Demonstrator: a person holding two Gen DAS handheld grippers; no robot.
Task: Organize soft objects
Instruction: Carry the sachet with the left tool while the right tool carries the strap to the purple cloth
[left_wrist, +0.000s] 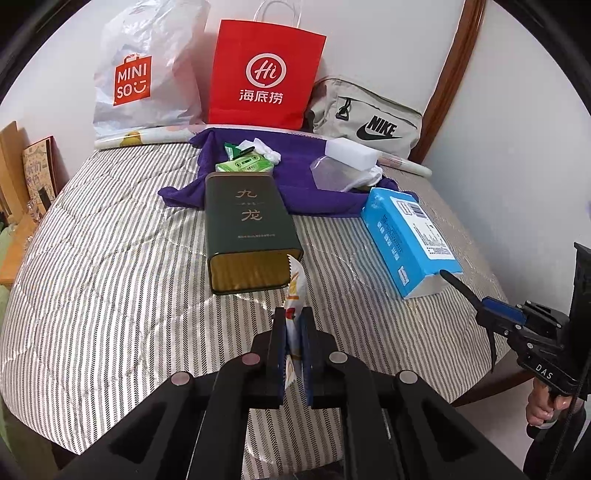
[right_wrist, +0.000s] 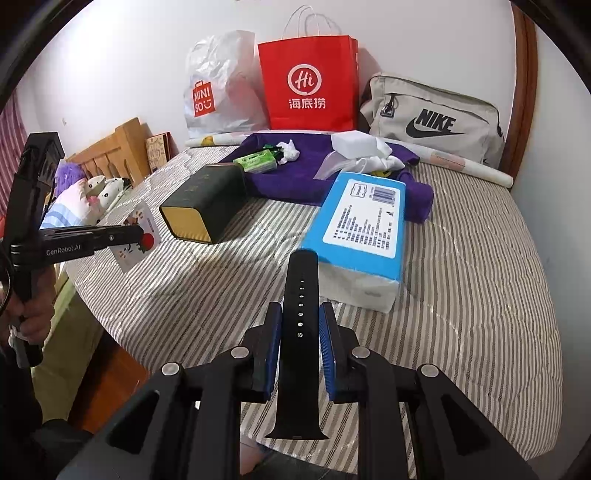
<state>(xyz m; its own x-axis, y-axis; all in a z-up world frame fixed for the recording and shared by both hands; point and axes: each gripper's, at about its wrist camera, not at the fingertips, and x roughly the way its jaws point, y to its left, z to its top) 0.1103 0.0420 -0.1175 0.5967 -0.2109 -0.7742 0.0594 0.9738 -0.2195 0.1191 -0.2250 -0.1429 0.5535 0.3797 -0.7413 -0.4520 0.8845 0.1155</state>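
Left claw (left_wrist: 293, 328) clamped a snack sachet (left_wrist: 294, 295) just before the open green tin (left_wrist: 246, 229) on the bed (left_wrist: 110, 277), right claw (right_wrist: 300, 314) gripped a black strap (right_wrist: 298, 332); we judged mid-carry, next needing sachet lined into tin's mouth.
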